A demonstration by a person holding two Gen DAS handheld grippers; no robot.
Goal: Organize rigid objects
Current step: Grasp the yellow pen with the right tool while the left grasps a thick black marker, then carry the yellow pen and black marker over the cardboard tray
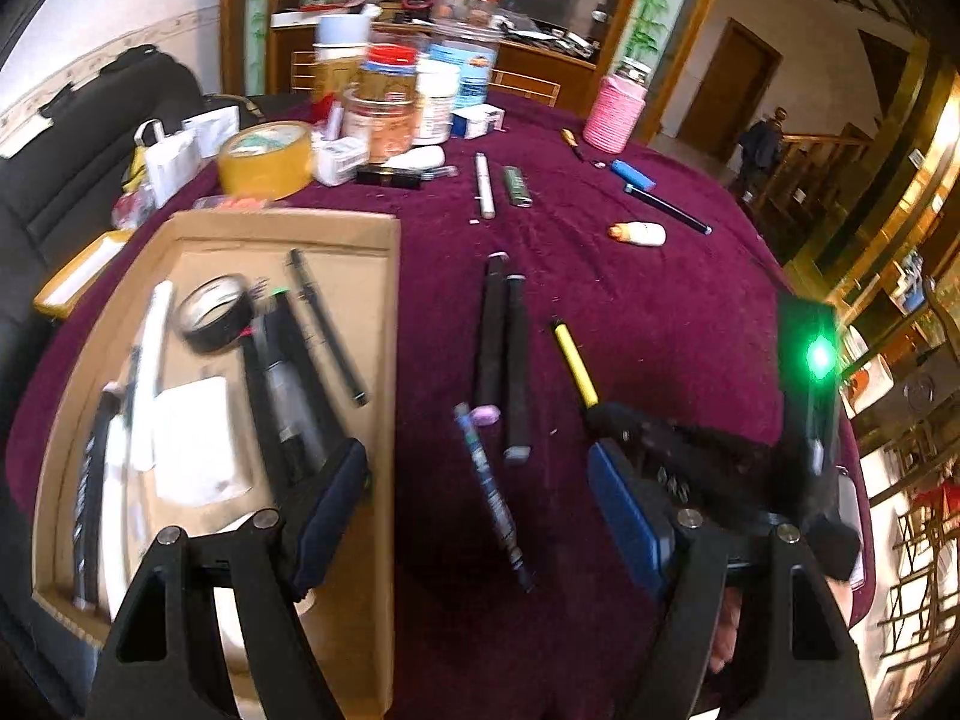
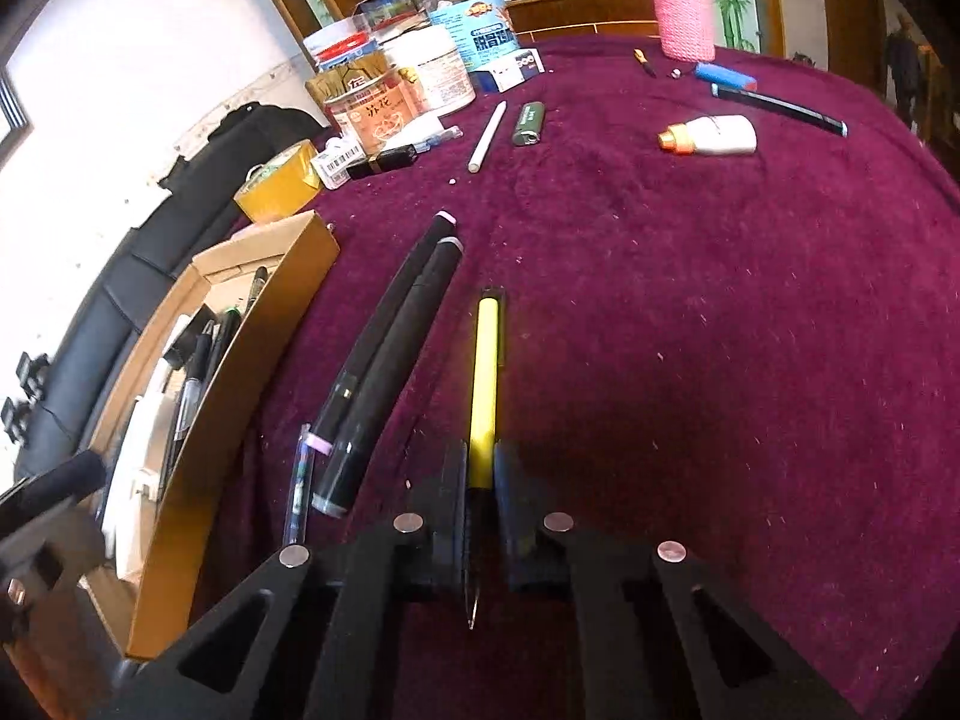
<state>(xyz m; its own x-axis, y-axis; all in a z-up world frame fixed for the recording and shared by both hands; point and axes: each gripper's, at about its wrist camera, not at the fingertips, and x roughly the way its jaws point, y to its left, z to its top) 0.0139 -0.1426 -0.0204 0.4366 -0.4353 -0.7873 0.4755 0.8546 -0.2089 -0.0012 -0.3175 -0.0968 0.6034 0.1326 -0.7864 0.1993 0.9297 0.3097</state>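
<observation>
Right wrist view: the right claw [image 2: 480, 480] has closed on the yellow pen [image 2: 483, 372] lying on the maroon surface [image 2: 690, 330]. The left claw [image 1: 480, 498] hangs open, empty. Next, I reckon: lift the pen and carry it left to the cardboard tray [image 2: 240, 372].

Tablecloth [image 2: 690, 312] deep maroon, flecked with pale lint; pen [image 2: 483, 384] yellow with black tip; cardboard box [image 1: 384, 360] tan; upper-right jar cosy [image 2: 684, 12] knitted pink.
</observation>
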